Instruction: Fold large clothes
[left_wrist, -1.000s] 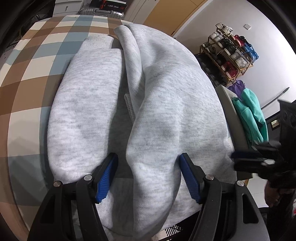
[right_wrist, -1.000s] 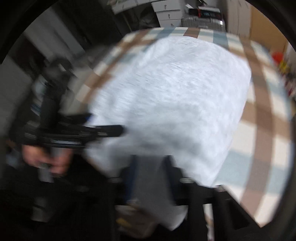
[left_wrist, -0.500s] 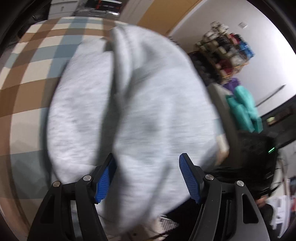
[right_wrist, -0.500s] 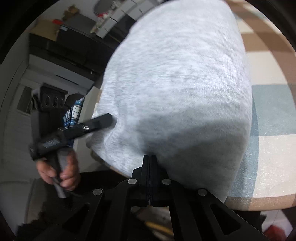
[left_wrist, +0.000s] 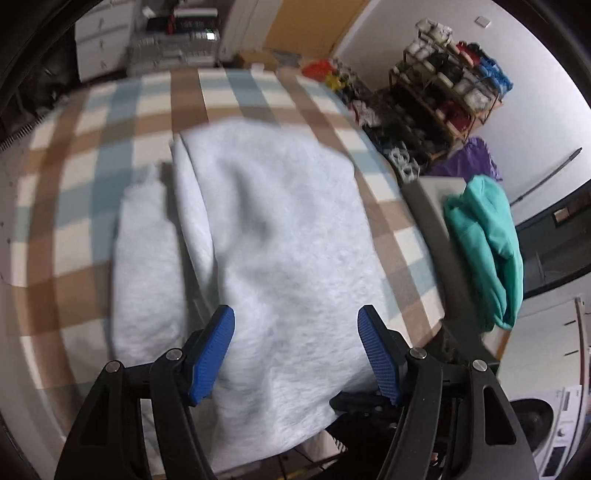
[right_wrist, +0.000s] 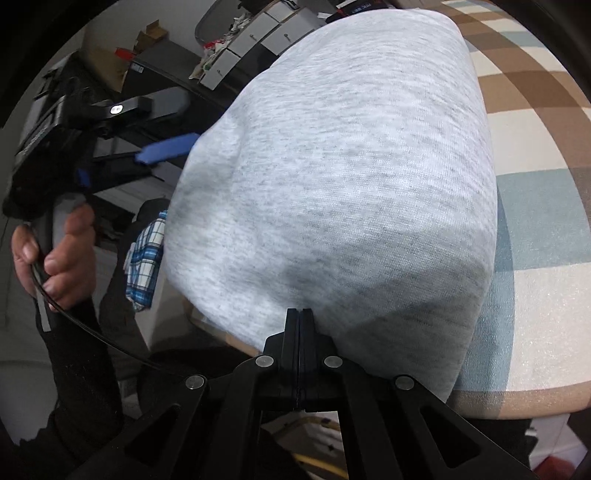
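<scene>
Right hand-held gripper (right_wrist: 300, 314) I kept pinched on the grey sweatshirt's (right_wrist: 332, 166) near hem to anchor it, left hand-held gripper (left_wrist: 295, 350) wide, empty.

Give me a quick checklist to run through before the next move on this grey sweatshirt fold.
1. Right gripper shut at the near edge of the grey sweatshirt: ok; cloth between the pads: cannot tell.
2. Left gripper open, pads clear of the cloth: ok.
3. Sweatshirt on the checked table, near edge hanging over the side: ok.
4. Top layer smooth: not ok, a ridge runs along one side.
5. Teal garment apart from the fold area: ok.
</scene>
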